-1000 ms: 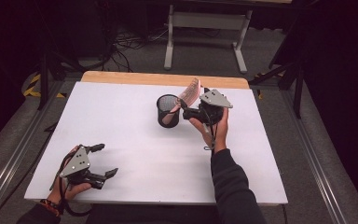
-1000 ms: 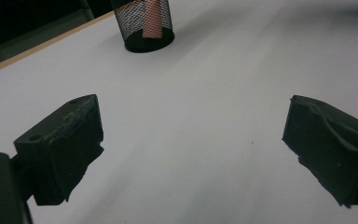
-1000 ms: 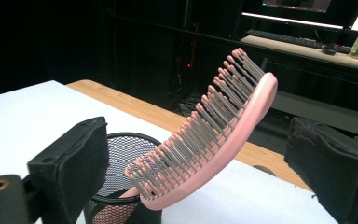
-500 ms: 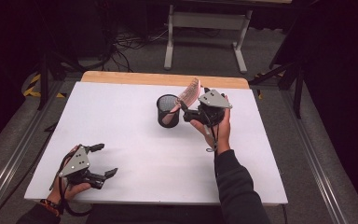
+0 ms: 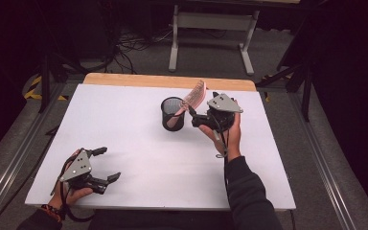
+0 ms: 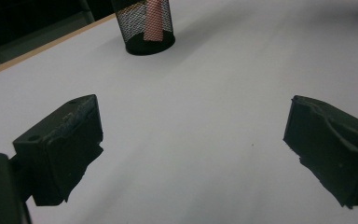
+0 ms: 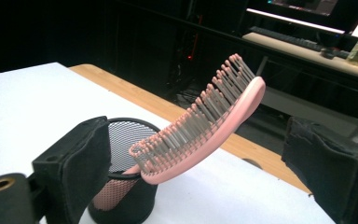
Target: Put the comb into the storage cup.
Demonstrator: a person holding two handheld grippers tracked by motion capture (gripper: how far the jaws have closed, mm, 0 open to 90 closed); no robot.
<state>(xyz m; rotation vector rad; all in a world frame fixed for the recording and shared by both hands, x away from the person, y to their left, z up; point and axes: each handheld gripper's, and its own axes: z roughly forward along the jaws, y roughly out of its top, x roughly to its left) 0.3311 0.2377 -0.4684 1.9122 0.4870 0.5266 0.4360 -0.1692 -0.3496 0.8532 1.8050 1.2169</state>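
Light, stiff brush (handle down in cup); best gripped at bristled head above cup. Right gripper released, left gripper spread.

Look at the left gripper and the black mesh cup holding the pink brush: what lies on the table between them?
Nothing: in the high view, only bare white table separates the left gripper from the mesh cup with the pink brush.

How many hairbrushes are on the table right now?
1. The pink hairbrush stands handle-down in the black mesh cup, leaning toward the open right gripper. None elsewhere on the table.
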